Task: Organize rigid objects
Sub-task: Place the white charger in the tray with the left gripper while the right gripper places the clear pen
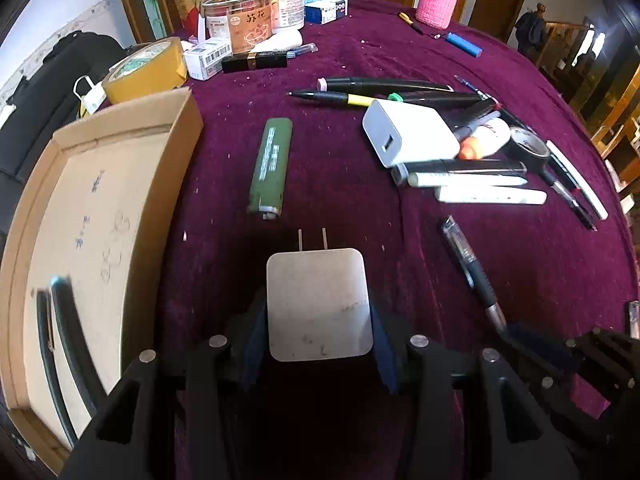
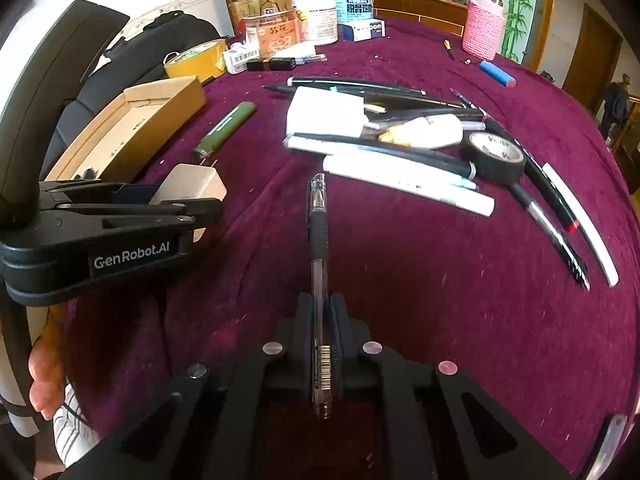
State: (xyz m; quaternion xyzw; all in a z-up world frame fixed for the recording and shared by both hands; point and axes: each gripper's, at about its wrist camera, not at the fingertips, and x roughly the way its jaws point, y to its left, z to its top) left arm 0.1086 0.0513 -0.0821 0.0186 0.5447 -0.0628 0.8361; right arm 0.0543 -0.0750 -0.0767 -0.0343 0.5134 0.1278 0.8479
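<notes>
Right now a white plug block is squeezed between the pads of the left gripper, its two prongs pointing away; a clear pen is pinched tight in the closed right gripper, sticking out straight ahead. To the left of the left gripper a cardboard box is seen, with two dark pens already lying inside. The plug block could be dropped if the smooth sides slip, it is thought; the long pen could be knocked against the box wall and twisted loose. Everything is laid on a purple cloth dotted with crumbs; more pens, a green lighter and jars are spread ahead.
</notes>
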